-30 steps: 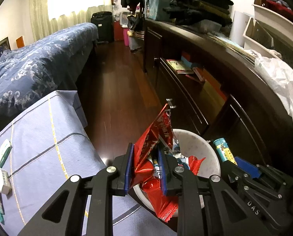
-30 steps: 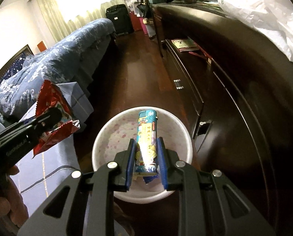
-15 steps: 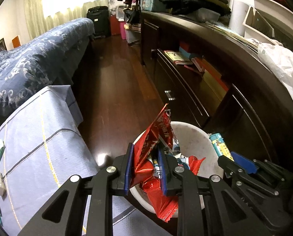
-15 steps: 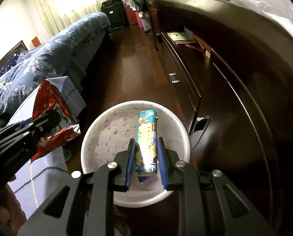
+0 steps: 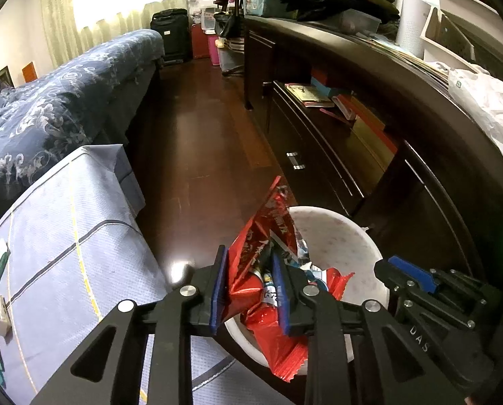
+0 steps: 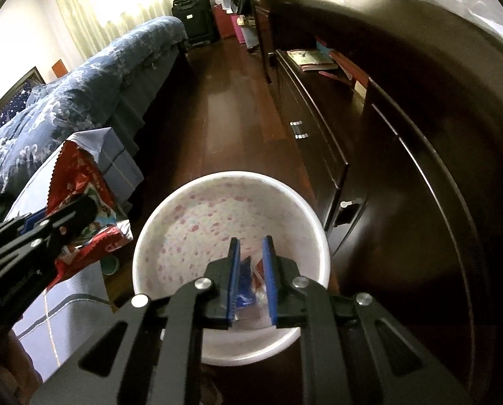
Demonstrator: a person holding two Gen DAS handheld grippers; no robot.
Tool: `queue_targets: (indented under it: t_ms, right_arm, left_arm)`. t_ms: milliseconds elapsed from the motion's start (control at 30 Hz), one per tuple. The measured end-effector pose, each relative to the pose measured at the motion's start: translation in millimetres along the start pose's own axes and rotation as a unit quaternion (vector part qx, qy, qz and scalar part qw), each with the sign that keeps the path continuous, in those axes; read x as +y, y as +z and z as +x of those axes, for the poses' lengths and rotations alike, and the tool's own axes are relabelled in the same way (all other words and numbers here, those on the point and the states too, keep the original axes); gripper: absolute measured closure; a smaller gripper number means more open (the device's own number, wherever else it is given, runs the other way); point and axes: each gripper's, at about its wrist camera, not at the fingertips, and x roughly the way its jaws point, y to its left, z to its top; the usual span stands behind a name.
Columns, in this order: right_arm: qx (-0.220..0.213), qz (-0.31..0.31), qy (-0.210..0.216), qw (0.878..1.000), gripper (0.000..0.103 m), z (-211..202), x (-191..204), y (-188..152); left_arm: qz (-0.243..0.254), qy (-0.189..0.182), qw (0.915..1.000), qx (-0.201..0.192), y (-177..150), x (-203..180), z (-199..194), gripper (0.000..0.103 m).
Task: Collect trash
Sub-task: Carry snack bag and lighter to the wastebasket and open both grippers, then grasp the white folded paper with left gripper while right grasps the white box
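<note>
your left gripper (image 5: 249,287), jaws opening, has the red wrapper (image 5: 251,260) between them; shift over the white bin (image 5: 345,236) first. right gripper (image 6: 252,278) closed, empty.

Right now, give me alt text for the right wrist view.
The right gripper, shut, hangs over a white speckled bin with a blue wrapper inside. At left, the left gripper, jaws opening, has a red wrapper between them.

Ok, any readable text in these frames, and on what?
"DAS": on the right tool body.
On the red wrapper: print too warped to read.
On the white bag: green mark, too small.
On the left tool arm: white lettering, blurred; its jaws are opening, wrapper between them.
</note>
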Motion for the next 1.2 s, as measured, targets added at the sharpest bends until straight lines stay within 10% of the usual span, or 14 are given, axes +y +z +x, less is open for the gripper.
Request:
queue_targets:
  t_ms: [300, 400, 833, 1000, 1200]
  right_arm:
    - [-0.013, 0.003, -0.008, 1.000, 0.084, -20.2, -3.0, -3.8]
    - [-0.021, 0.006, -0.013, 1.000, 0.084, -30.6, -4.8, -5.3]
    - [-0.039, -0.089, 0.048, 0.994, 0.062, -64.3, 84.3, -21.2]
    - [-0.026, -0.185, 0.120, 0.975, 0.052, -62.4, 178.0, -40.4]
    - [-0.004, -0.263, 0.176, 0.949, 0.049, -54.9, 271.9, -68.9]
  left_arm:
    - [0.006, -0.013, 0.9998, -0.014, 4.2, -6.4, -7.0, 0.050]
    - [0.012, -0.005, 0.9996, -0.025, 4.0, -10.3, -8.9, 0.023]
    - [-0.066, 0.045, 0.9946, -0.067, -18.7, 70.4, -78.3, 0.011]
    - [-0.152, 0.141, 0.9752, -0.077, -59.9, 165.5, -121.7, 0.008]
    - [-0.268, 0.246, 0.9292, -0.065, -106.9, 283.4, -152.2, 0.006]
